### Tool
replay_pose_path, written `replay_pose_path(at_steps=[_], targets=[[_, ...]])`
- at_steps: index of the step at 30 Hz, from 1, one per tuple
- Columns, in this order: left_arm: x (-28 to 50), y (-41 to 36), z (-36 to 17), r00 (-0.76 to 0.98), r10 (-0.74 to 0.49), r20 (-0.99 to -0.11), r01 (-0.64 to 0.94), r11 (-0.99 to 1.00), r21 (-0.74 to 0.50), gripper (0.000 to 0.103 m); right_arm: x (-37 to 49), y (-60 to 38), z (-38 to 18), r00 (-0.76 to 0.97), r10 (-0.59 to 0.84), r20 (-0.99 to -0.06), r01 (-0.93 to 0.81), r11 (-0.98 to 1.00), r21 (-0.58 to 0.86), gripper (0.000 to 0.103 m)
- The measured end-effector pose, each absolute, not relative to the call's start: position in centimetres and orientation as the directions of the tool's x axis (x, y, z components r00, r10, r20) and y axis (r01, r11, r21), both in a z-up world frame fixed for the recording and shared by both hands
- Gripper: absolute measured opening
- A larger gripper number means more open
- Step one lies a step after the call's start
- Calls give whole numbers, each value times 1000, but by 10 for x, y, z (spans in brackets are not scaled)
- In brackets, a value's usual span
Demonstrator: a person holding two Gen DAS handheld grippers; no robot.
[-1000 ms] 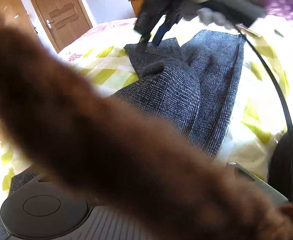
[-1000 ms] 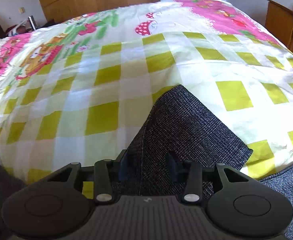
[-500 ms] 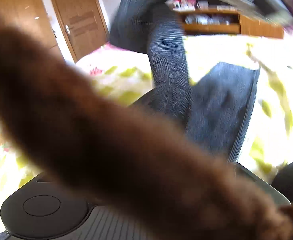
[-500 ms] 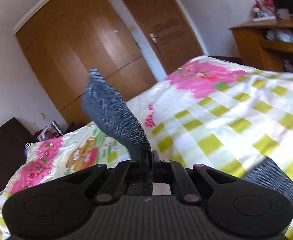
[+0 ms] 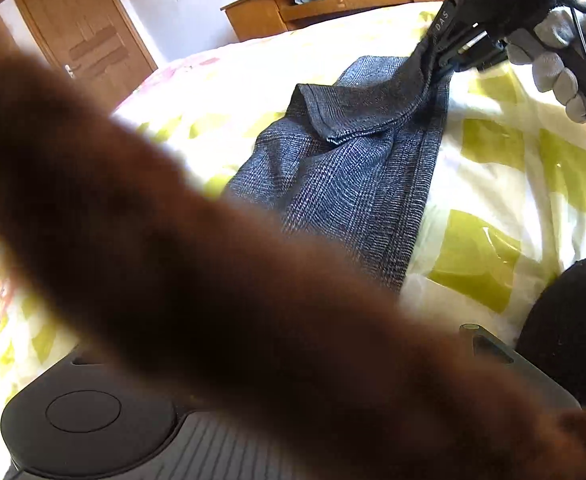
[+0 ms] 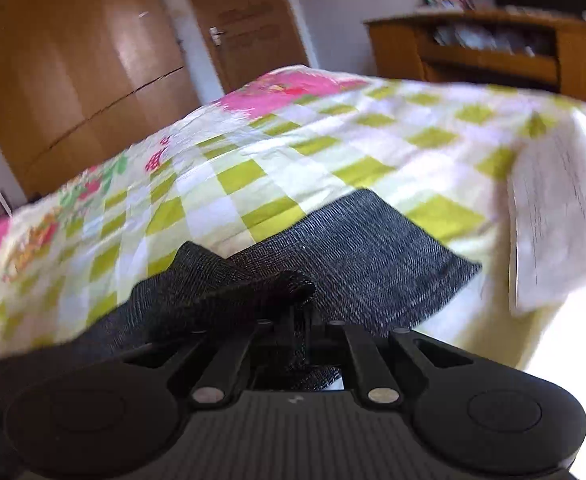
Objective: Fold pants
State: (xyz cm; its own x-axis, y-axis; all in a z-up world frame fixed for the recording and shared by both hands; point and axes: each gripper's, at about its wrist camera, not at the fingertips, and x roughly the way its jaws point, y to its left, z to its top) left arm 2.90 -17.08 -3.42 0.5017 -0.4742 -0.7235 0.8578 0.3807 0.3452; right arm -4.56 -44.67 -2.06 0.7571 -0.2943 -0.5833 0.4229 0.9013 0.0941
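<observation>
Left wrist view is showing you a blurred, fuzzy brown shape crossing most of the picture and hiding your left claw's fingers, so you cannot tell from this view whether that claw is spread or gripping; its jaws are opening. Beyond the blur, the pants are lying on the bed, a dark blue-grey woven cloth with a fine check and a ribbed seam band running down one edge. One hemmed leg end is lying doubled over the flat part, making a soft rolled fold. Your right claw, black and hard-edged, is pinching the far end of that folded layer, held by your grey-gloved right hand. Right wrist view is showing the fingers of that claw close together with a bunched ridge of the same cloth between them; its jaws are opening slightly while the fabric is still sitting between the pads. The bedsheet is smooth, thin cotton in white and lime-green squares with pink flowers toward the far corner. Half a second ago you were holding the leg high in the air, hanging down from the claw; now it is draped low over the rest of the pants, and the wooden shelf unit is back in view behind the bed.
</observation>
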Motion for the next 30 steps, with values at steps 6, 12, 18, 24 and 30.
replay_pose_path(at_steps=[6, 12, 18, 24, 30], targets=[[30, -175, -33, 502, -465, -730, 858, 376, 350, 70, -50, -395, -29, 787, -442, -430, 244, 863, -441, 47], [32, -179, -28, 494, -484, -722, 859, 399, 321, 70, -64, -369, -39, 868, -340, -361, 39, 772, -635, 52], [29, -184, -28, 487, -490, -723, 864, 391, 318, 70, -46, -395, 19, 888, -246, -389, 125, 943, -310, 17], [32, -184, -18, 490, -501, -713, 860, 409, 304, 70, -60, -528, 20, 810, -282, -513, 543, 692, 476, 18], [24, -198, -16, 483, -537, -692, 867, 402, 293, 72, -65, -531, -29, 668, -297, -682, 670, 638, 379, 20]])
